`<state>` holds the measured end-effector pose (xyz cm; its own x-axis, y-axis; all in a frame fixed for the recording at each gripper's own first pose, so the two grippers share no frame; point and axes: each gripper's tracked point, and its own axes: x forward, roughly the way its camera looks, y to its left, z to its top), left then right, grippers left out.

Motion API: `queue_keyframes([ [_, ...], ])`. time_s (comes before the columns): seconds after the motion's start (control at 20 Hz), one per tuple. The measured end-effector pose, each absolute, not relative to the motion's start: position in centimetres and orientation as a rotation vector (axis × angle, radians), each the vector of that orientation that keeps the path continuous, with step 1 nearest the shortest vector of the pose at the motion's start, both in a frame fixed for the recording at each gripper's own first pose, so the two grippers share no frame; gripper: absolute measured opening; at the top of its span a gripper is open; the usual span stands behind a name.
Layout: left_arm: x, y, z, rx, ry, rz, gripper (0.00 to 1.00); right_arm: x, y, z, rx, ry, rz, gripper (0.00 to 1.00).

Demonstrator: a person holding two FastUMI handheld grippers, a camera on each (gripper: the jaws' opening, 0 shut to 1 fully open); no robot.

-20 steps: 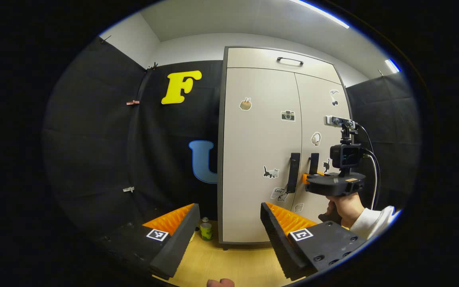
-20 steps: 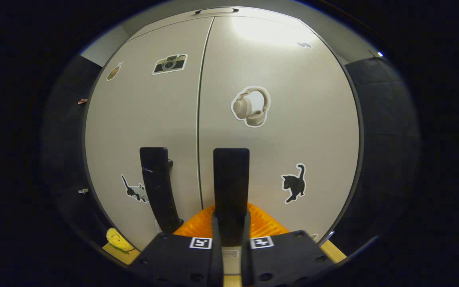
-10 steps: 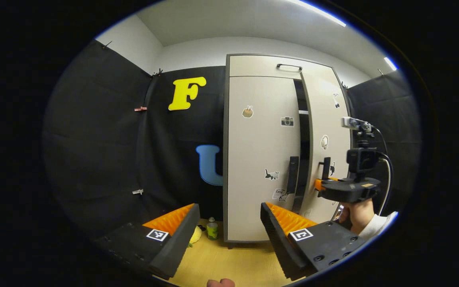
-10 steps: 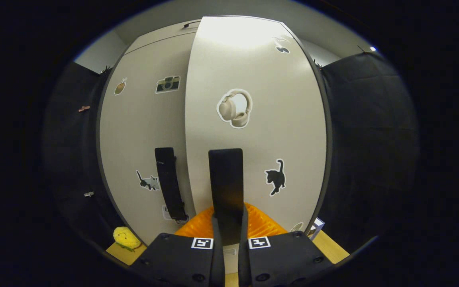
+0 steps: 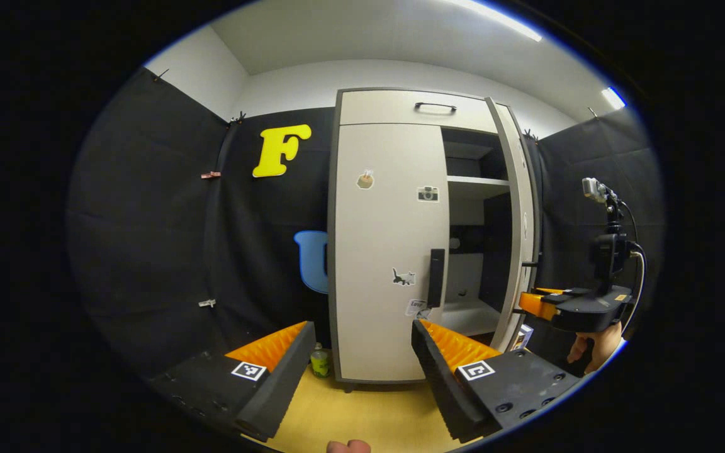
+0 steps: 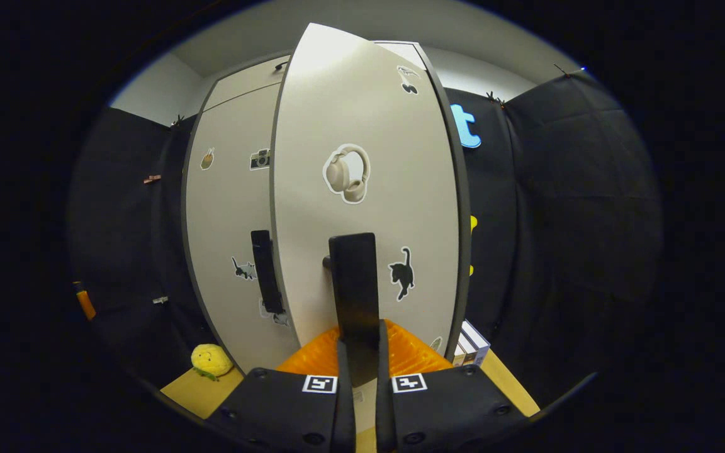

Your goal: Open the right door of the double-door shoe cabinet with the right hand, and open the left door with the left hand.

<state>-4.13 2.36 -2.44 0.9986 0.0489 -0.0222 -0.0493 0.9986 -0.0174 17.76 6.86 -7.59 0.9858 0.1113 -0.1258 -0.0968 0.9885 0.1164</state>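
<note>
Right gripper (image 6: 359, 352) pinched on the right handle (image 6: 354, 283), 1 finger pressed against each side of the black bar. Left gripper (image 5: 362, 358) spread wide, holding nothing, hanging well short of the cabinet (image 5: 419, 107) and aimed at the left door (image 5: 387, 251).

Right door (image 6: 369, 113) swung well out from the cabinet, seen nearly edge-on in the left gripper view (image 5: 520, 207), with dark shelves (image 5: 476, 182) exposed behind it. Left door shut and flush, its handle (image 5: 436, 286) untouched near the inner edge. Same gripper seen from the side in the left gripper view (image 5: 529, 304), at the open door's edge, with a hand (image 5: 595, 349) below it.

Stickers on both doors: headphones (image 6: 346, 174) and black cat (image 6: 401, 273) on the right one, camera (image 5: 427, 194) and cat (image 5: 403, 276) on the left. Wooden floor (image 5: 362, 415) under the cabinet, small can (image 5: 319, 362) beside its left foot, yellow plush (image 6: 210, 361) on the floor at the left, boxes (image 6: 471, 344) low behind the open door.
</note>
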Motion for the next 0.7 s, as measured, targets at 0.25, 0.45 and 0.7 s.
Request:
queue_keyframes([
  [0.25, -2.8, -2.4, -2.7, -0.018, 0.037, 0.014, 0.95, 17.4, 5.7, -7.7, 0.115, 0.145, 0.102, 0.16],
  [0.45, -1.7, -6.5, -2.0, -0.024, 0.028, -0.016, 0.95, 17.3, 4.8, -7.5, 0.096, 0.139, 0.112, 0.14],
  [0.7, -0.6, -10.7, -1.3, 0.003, 0.022, -0.041, 0.94, 17.4, 4.1, -7.5, 0.111, 0.133, 0.097, 0.14],
])
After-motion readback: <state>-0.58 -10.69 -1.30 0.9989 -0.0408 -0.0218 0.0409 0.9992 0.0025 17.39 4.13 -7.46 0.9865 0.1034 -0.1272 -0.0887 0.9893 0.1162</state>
